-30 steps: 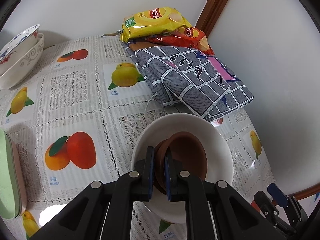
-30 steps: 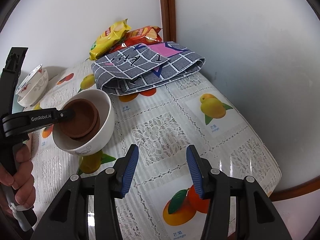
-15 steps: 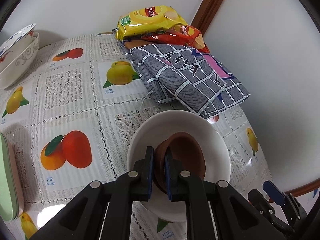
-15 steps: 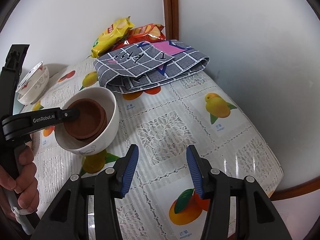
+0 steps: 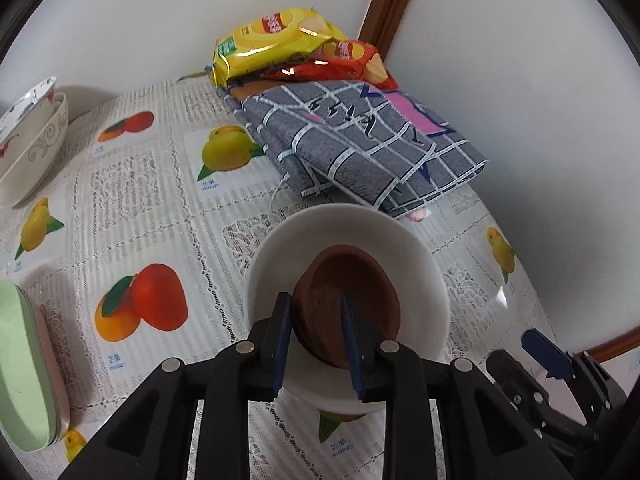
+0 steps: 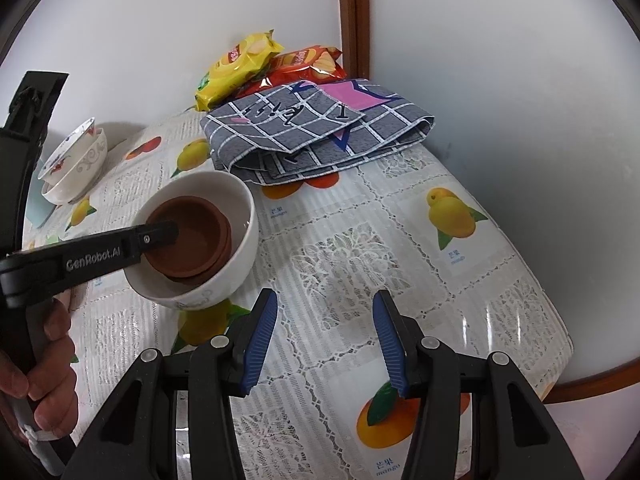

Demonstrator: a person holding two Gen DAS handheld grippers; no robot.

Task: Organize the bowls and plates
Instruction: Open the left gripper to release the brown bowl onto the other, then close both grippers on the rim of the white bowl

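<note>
A white bowl (image 5: pixel 420 264) sits on the fruit-print tablecloth and holds a small stack of brown bowls (image 5: pixel 360 280). My left gripper (image 5: pixel 316 332) is open, its fingers astride the near rim of the brown bowls, which rest inside the white bowl. In the right wrist view the white bowl (image 6: pixel 240 248) with the brown bowls (image 6: pixel 196 236) is at the left, and the left gripper's finger (image 6: pixel 152 238) reaches into it. My right gripper (image 6: pixel 322 340) is open and empty above the cloth, to the right of the bowl.
Two stacked patterned bowls (image 5: pixel 32 148) stand at the far left by the wall. Green and pink plates (image 5: pixel 24 364) lie at the left edge. A folded grey checked cloth (image 5: pixel 360 144) and snack bags (image 5: pixel 280 40) fill the far corner. The table edge (image 6: pixel 560 340) curves at the right.
My left gripper has opened, letting go of the brown bowls' rim, which it pinched before. The brown bowls now rest in the white bowl. The right gripper has barely moved.
</note>
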